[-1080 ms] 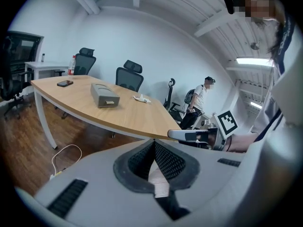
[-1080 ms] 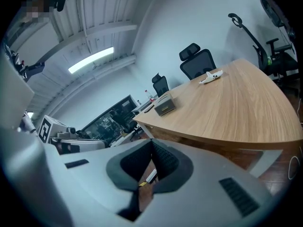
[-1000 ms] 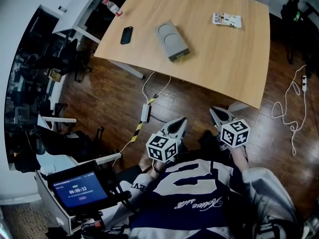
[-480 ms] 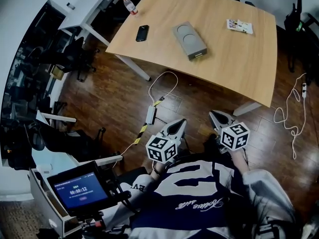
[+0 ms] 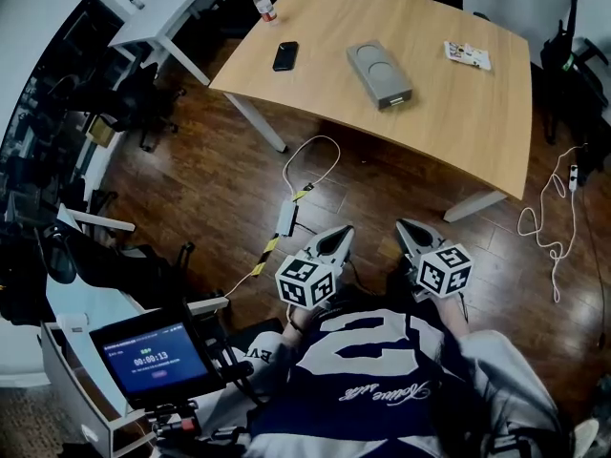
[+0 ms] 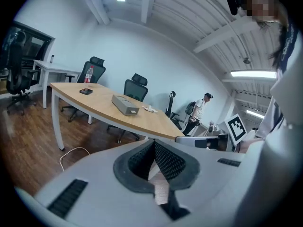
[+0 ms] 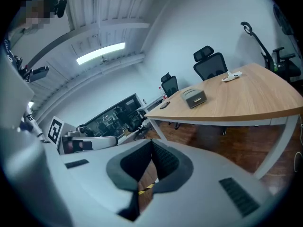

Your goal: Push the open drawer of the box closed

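Observation:
A grey box (image 5: 380, 72) lies on the wooden table (image 5: 458, 113), far ahead of both grippers. Its small drawer (image 5: 398, 100) sticks out a little at the end nearer me. The box (image 6: 125, 104) looks small in the left gripper view, and in the right gripper view the box (image 7: 194, 97) turns its drawer front toward me. My left gripper (image 5: 342, 234) and right gripper (image 5: 406, 227) are held close to my chest above the wooden floor. The left gripper (image 6: 153, 143) and the right gripper (image 7: 151, 143) are each shut with nothing between the pads.
On the table also lie a black phone (image 5: 284, 55), a water bottle (image 5: 262, 1) and a printed packet (image 5: 468, 54). A power strip with cable (image 5: 280, 219) lies on the floor before the table. Office chairs (image 6: 135, 86) and a standing person (image 6: 199, 115) are behind it.
The head view has shifted, so the table and box now sit further right and higher in the picture. Both grippers stay shut near my chest, almost unmoved.

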`<state>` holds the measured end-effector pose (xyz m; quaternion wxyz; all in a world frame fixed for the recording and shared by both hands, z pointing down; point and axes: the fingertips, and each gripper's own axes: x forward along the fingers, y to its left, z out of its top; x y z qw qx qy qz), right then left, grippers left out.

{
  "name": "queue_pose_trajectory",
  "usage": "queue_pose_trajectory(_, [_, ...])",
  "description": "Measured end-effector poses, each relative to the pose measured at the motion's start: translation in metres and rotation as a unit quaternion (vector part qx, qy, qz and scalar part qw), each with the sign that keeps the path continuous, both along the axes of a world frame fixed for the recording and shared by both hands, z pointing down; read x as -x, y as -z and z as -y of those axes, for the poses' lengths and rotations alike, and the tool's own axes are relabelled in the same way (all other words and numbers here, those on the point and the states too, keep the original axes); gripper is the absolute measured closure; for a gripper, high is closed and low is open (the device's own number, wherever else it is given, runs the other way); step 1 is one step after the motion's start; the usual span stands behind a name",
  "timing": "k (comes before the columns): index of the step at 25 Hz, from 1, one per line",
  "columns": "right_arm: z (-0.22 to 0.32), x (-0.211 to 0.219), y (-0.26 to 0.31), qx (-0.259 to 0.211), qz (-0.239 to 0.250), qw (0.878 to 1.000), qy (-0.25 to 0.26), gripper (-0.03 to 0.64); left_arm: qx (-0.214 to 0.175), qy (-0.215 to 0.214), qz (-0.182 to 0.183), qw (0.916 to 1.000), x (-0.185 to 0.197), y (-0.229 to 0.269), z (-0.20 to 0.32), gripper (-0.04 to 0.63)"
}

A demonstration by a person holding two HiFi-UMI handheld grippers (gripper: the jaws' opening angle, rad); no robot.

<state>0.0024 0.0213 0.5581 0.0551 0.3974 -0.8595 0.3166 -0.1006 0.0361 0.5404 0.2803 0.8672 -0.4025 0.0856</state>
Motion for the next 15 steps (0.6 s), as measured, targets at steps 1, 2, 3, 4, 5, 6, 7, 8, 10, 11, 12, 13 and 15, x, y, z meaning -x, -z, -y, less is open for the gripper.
queue_pose_trajectory(1, [-0.003, 0.001, 0.001, -0.002, -0.001, 1.000, -0.002, 0.618, -0.001, -0.002, -0.002, 1.0000, 0.000, 0.000, -0.001, 0.592])
queue_pose_trajectory(2, [-0.005, 0.001, 0.002, -0.004, -0.002, 1.000, -0.005, 0.618, -0.002, -0.006, -0.003, 1.0000, 0.000, 0.000, -0.002, 0.592])
queue_pose_trajectory(3, [-0.008, 0.001, 0.003, -0.006, -0.003, 1.000, -0.008, 0.618, -0.003, -0.010, -0.004, 0.9999, 0.000, 0.000, -0.003, 0.592])
queue_pose_trajectory(4, [-0.010, 0.002, 0.005, -0.008, -0.003, 1.000, -0.013, 0.618, -0.005, -0.016, -0.005, 0.9999, -0.001, 0.000, -0.005, 0.592])
queue_pose_trajectory(5, [-0.012, 0.002, 0.007, -0.010, -0.003, 1.000, -0.019, 0.618, -0.006, -0.023, -0.005, 0.9997, -0.001, 0.001, -0.006, 0.592])
queue_pose_trajectory(6, [-0.014, 0.001, 0.009, -0.012, -0.003, 1.000, -0.025, 0.618, -0.007, -0.030, -0.006, 0.9995, -0.003, 0.002, -0.006, 0.592])
queue_pose_trajectory(7, [-0.015, 0.000, 0.010, -0.013, -0.004, 0.999, -0.031, 0.618, -0.009, -0.038, -0.005, 0.9992, -0.005, 0.003, -0.007, 0.592])
queue_pose_trajectory(8, [-0.017, -0.002, 0.011, -0.014, -0.004, 0.999, -0.037, 0.618, -0.010, -0.047, -0.005, 0.9989, -0.007, 0.004, -0.007, 0.592])
queue_pose_trajectory(10, [-0.021, -0.008, 0.010, -0.015, -0.004, 0.999, -0.047, 0.618, -0.013, -0.063, 0.000, 0.9980, -0.014, 0.003, -0.010, 0.592])
queue_pose_trajectory(11, [-0.023, -0.011, 0.009, -0.014, -0.004, 0.999, -0.051, 0.619, -0.014, -0.069, 0.002, 0.9975, -0.018, 0.003, -0.011, 0.592])
queue_pose_trajectory(12, [-0.025, -0.014, 0.008, -0.014, -0.003, 0.998, -0.054, 0.618, -0.015, -0.073, 0.003, 0.9972, -0.022, 0.003, -0.013, 0.592])
queue_pose_trajectory(13, [-0.028, -0.019, 0.009, -0.013, -0.003, 0.998, -0.057, 0.618, -0.015, -0.077, 0.003, 0.9969, -0.026, 0.004, -0.015, 0.592])
queue_pose_trajectory(15, [-0.034, -0.030, 0.010, -0.012, -0.004, 0.998, -0.067, 0.618, -0.015, -0.087, 0.002, 0.9961, -0.037, 0.005, -0.017, 0.592])
